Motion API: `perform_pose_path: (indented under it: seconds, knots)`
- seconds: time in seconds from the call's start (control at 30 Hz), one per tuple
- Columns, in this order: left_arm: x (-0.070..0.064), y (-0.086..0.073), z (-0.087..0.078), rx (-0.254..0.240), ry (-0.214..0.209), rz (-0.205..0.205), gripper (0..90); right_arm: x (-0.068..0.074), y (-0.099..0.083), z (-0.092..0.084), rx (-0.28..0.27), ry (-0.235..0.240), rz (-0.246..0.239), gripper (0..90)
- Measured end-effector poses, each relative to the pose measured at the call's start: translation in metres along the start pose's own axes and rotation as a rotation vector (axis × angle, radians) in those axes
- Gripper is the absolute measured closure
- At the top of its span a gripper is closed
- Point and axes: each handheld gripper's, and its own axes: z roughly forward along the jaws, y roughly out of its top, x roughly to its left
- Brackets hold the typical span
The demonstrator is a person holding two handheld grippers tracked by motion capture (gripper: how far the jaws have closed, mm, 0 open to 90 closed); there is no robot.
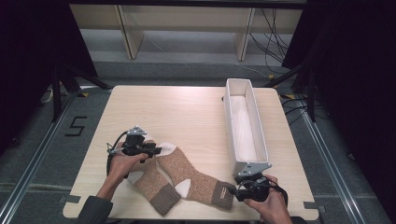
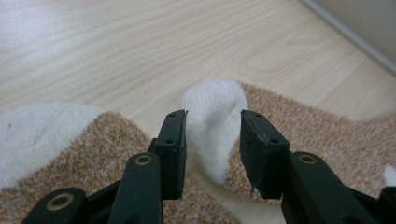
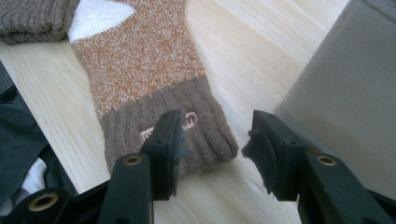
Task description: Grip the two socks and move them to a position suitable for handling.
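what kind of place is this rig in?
Likely a lab recording cell, not a home: a light wooden table walled by black curtains, a "5" floor marking, and loose cables on the floor. Socks and a white bin look like props.

Floor marking (image 1: 75, 126): "5". Sock cuff label (image 3: 169, 127): unreadable.

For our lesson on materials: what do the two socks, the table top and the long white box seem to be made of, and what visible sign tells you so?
Socks: knitted yarn, fuzzy flecked brown with white toes and heels; ribbed, darker brown cuffs.
Table top: pale wood or a wood-look laminate, smooth with a slight sheen; grain lines show.
Long white box: stiff thin walls, matt; perhaps plastic or coated board, hard to tell.
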Motion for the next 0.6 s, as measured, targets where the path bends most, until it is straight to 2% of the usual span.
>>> perform_pose_path:
  seconds: [0.07,0.1,0.13,0.27,0.3,0.33,0.4,0.43,0.57,0.6]
  knots:
    - [-0.002,0.0,0.004,0.033,0.003,0.0,56.3,0.0,0.0,0.0,0.007,0.003,0.019,52.8]
    - [-0.003,0.0,0.006,0.05,-0.006,-0.006,55.0,0.0,0.0,0.0,0.007,0.004,0.02,52.5]
    - [-0.005,-0.001,0.008,0.066,0.002,-0.013,53.8,0.0,0.0,0.0,0.009,0.006,0.014,51.9]
    - [-0.007,-0.003,0.014,0.095,0.002,-0.007,49.7,-0.002,-0.001,0.002,0.027,0.004,0.004,49.7]
    - [-0.007,-0.003,0.015,0.106,-0.002,-0.002,49.6,-0.001,-0.002,0.004,0.025,0.006,0.022,49.4]
    - [-0.008,-0.004,0.016,0.105,-0.005,-0.001,50.3,-0.002,-0.002,0.005,0.038,-0.004,0.009,48.4]
    - [-0.008,-0.005,0.016,0.107,-0.014,0.007,56.4,-0.003,-0.003,0.01,0.033,-0.001,0.008,47.6]
    - [-0.009,-0.005,0.016,0.103,-0.015,0.013,60.2,-0.004,-0.003,0.01,0.055,0.006,0.016,47.0]
    - [-0.007,-0.007,0.016,0.075,-0.015,0.034,74.7,-0.005,-0.004,0.017,0.057,0.019,0.035,45.7]
    - [-0.008,-0.007,0.016,0.067,-0.008,0.044,78.3,-0.006,-0.004,0.018,0.079,0.028,0.046,46.2]
